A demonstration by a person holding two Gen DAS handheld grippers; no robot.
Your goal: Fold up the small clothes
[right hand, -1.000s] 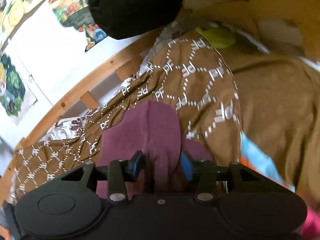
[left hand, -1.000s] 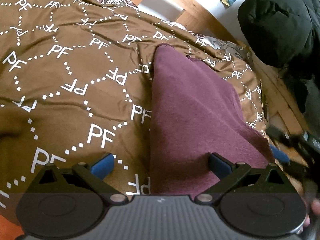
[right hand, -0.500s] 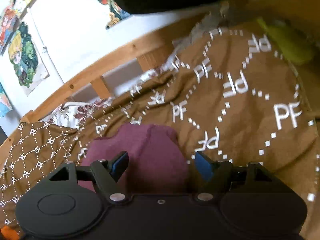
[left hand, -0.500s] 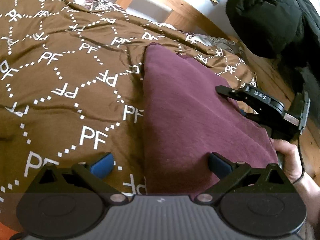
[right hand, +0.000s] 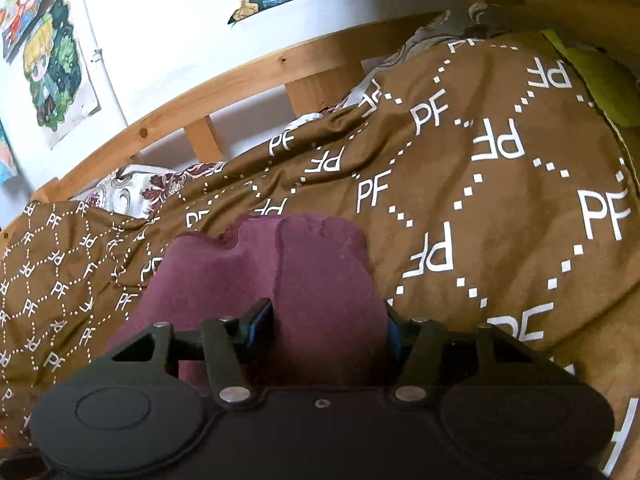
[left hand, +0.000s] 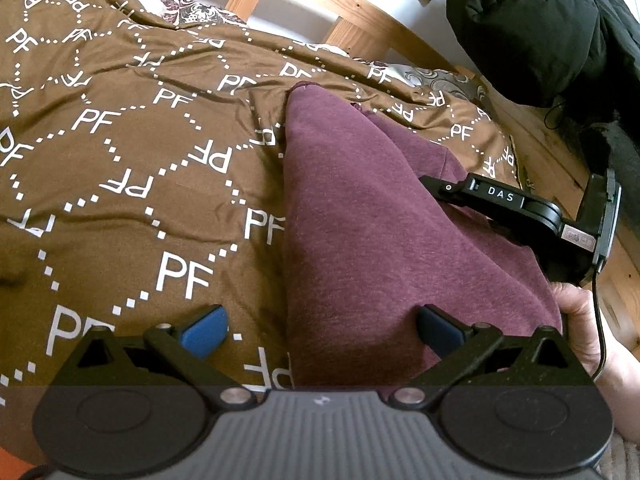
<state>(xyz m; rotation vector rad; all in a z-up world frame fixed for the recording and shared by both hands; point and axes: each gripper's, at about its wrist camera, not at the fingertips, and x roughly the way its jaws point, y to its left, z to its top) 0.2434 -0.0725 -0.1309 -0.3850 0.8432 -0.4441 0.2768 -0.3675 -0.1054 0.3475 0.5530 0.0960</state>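
Observation:
A maroon garment [left hand: 360, 220] lies folded lengthwise on a brown bedspread [left hand: 120, 184] printed with white "PF" letters. My left gripper [left hand: 320, 332] hovers open and wide over the garment's near left edge. One blue pad is above the bedspread, the other above the maroon cloth. My right gripper [right hand: 328, 324] is at the garment's right side. Its jaws are closing on a raised fold of the maroon garment [right hand: 320, 264], and the cloth fills the gap between both pads. In the left wrist view its black housing [left hand: 532, 216] rests against the garment, held by a hand [left hand: 580, 320].
A wooden bed rail [right hand: 240, 76] runs along the far side under a white wall with posters [right hand: 52, 68]. A black jacket [left hand: 540, 28] is heaped at the far right. A floral pillow [left hand: 176, 4] and a yellow-green cloth [right hand: 592, 76] lie at the bedspread's edges.
The right gripper came in from the right and lower onto the garment's side; its jaws widened, then narrowed around a maroon fold. The left gripper has barely moved.

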